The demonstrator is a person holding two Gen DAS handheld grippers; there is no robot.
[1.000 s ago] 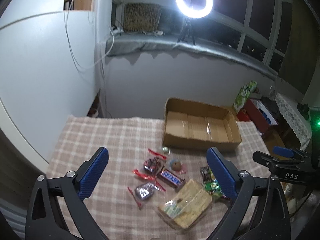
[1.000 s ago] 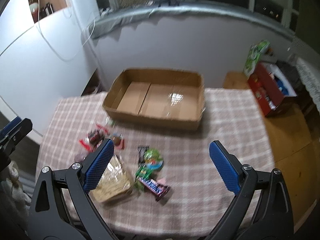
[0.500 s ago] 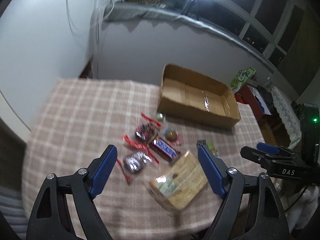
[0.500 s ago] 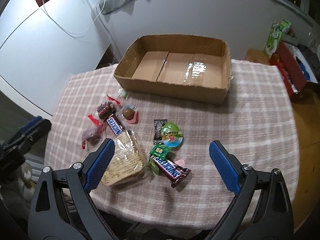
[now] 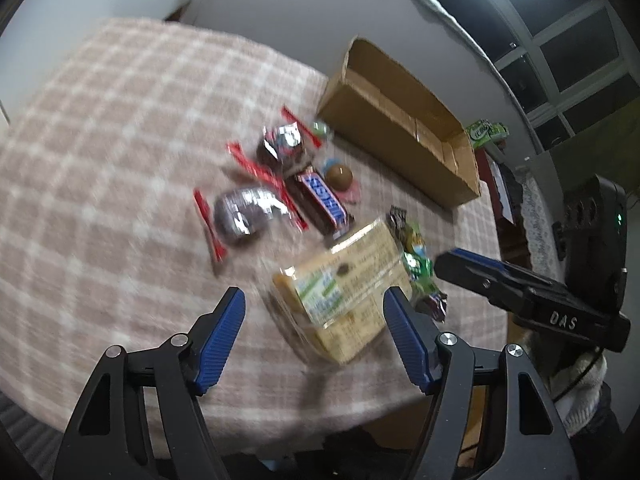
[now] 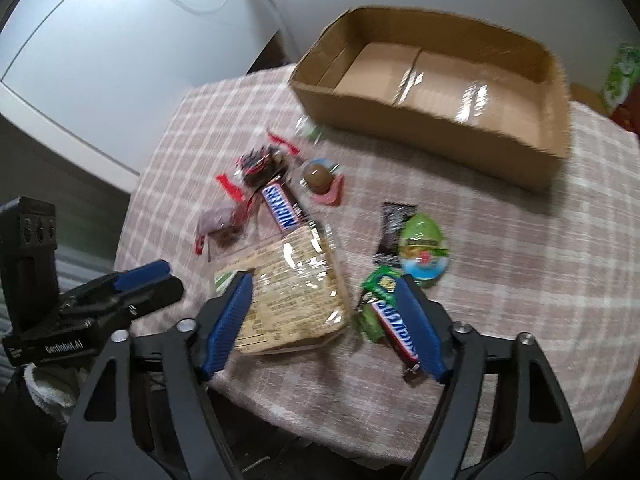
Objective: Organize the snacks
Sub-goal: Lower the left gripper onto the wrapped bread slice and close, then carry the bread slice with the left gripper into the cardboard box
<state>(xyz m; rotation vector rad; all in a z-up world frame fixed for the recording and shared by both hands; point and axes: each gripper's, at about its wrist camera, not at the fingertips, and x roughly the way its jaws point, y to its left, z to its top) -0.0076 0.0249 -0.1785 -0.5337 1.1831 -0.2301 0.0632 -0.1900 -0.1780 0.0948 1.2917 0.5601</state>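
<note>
Several snacks lie in a heap on the checked cloth in front of an empty cardboard box (image 5: 400,128) (image 6: 440,92). Among them are a clear-wrapped cracker pack (image 5: 344,296) (image 6: 292,296), a Snickers bar (image 5: 324,200) (image 6: 282,208), a second Snickers bar (image 6: 394,330), a green egg-shaped pack (image 6: 424,250), a chocolate ball (image 5: 339,176) and silver-and-red candies (image 5: 248,212). My left gripper (image 5: 313,292) hangs above the cracker pack with its jaws closing, and the pads touch nothing. My right gripper (image 6: 324,280) hovers over the same pack and the second Snickers bar, also closing on nothing.
The round table carries a pink-and-white checked cloth (image 5: 100,160), and its near edge runs just below both grippers. Each gripper shows in the other's view, close beside the heap. A green carton (image 5: 486,132) stands on the floor at the right, with a white wall behind.
Both grippers have come down toward the table and tipped more steeply downward, so the snacks loom larger. Both pairs of jaws have narrowed. No snack has moved.
</note>
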